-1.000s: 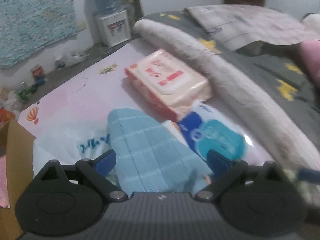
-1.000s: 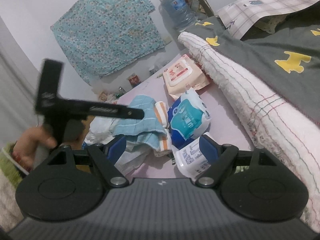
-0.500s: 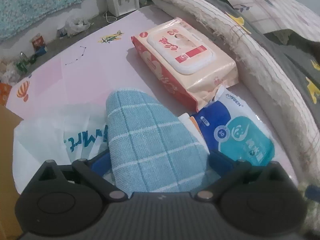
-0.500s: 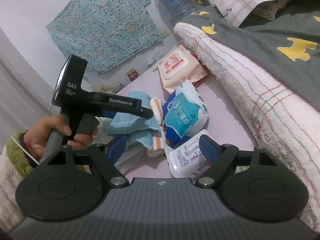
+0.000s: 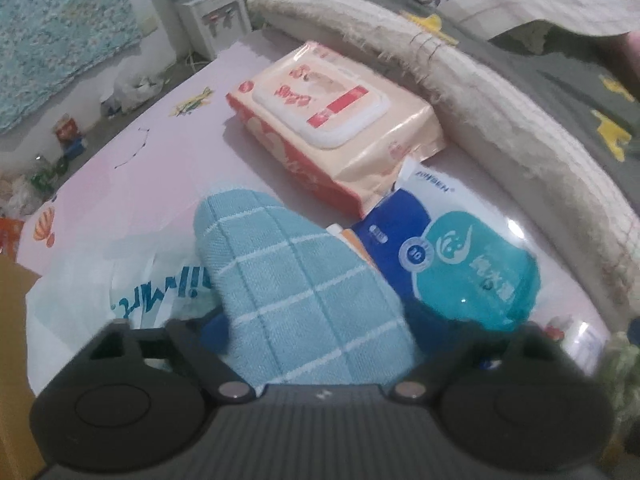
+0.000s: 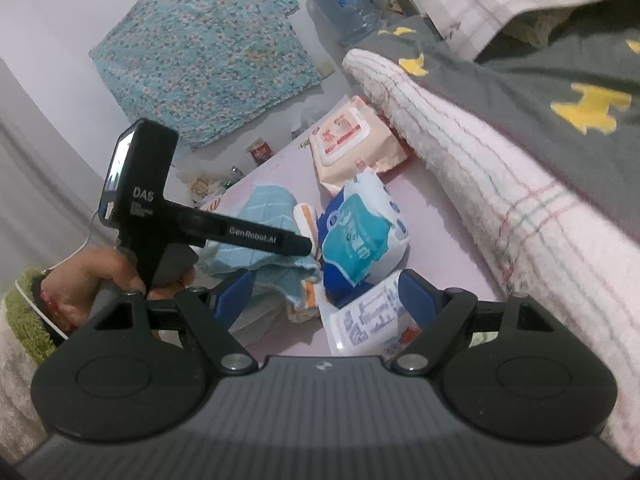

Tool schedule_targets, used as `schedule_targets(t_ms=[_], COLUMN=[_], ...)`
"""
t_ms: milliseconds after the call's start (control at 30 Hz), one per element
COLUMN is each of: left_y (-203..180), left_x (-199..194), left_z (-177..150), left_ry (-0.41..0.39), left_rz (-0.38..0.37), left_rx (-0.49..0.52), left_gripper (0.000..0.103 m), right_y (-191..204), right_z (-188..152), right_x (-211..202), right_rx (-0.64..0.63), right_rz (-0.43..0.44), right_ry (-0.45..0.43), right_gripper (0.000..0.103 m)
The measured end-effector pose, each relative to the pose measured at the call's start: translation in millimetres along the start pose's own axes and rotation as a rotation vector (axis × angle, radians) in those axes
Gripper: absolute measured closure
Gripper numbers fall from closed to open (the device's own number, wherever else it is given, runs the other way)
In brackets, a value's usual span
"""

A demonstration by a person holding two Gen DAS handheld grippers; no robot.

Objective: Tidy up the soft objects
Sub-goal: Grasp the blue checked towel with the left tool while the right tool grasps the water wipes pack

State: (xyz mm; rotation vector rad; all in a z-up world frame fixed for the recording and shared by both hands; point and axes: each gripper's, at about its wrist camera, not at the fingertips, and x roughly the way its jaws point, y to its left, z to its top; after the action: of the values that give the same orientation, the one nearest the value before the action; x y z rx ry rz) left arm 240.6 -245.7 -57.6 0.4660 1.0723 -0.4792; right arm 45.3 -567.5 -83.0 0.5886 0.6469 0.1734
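A light blue checked towel (image 5: pixel 296 288) lies on a white plastic bag (image 5: pixel 100 288) on the pink mat (image 5: pixel 140 168). My left gripper (image 5: pixel 320 328) straddles it, jaws closing, and both blue pads touch its sides. Beside it lie a blue-and-teal tissue pack (image 5: pixel 460 272) and a peach wet-wipes pack (image 5: pixel 332 120). In the right wrist view a hand (image 6: pixel 92 276) holds the left gripper over the towel (image 6: pixel 268 208), next to an orange-striped cloth (image 6: pixel 306 216). My right gripper (image 6: pixel 326 292) stands open above a white printed pack (image 6: pixel 368 320), gripping nothing.
A rolled cream blanket (image 5: pixel 500 120) and a grey cover with yellow shapes (image 6: pixel 560 80) border the mat on the right. A cardboard box (image 5: pixel 12 320) stands at the left edge. A water dispenser (image 5: pixel 212 16) and floor clutter sit beyond the mat.
My left gripper has dropped down over the blue towel and its pads have drawn in against it. The right gripper's view has shifted only slightly.
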Motion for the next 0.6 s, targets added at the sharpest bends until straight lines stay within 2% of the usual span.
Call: schedule_targets(t_ms=[67, 167, 267, 433, 600], left_y=[3, 9, 14, 24, 36], left_x=[-3, -8, -13, -22, -29], left_z=[-1, -2, -3, -8, -13], left_ry=[-0.01, -0.016, -0.025, -0.04, -0.048], left_rz=[-0.019, -0.046, -0.076, -0.129, -0.184], left_rx=[-0.006, -0.016, -0.038, -0.077, -0.116], left_gripper=[0.041, 0.056, 0.067, 0.073, 0.073], right_y=[3, 7, 10, 13, 29], right_z=[8, 25, 45, 66, 67], right_x=[2, 12, 33, 84, 132], right_rx=[-0.037, -0.092, -0.133, -0.214, -0.386], right_rz=[-0.008, -0.025, -0.039, -0.07, -0.121], right_ry=[-0.001, 0.019, 0.068, 0.209, 0.353], right_gripper=[0.023, 0.023, 0.023, 0.023, 0.019])
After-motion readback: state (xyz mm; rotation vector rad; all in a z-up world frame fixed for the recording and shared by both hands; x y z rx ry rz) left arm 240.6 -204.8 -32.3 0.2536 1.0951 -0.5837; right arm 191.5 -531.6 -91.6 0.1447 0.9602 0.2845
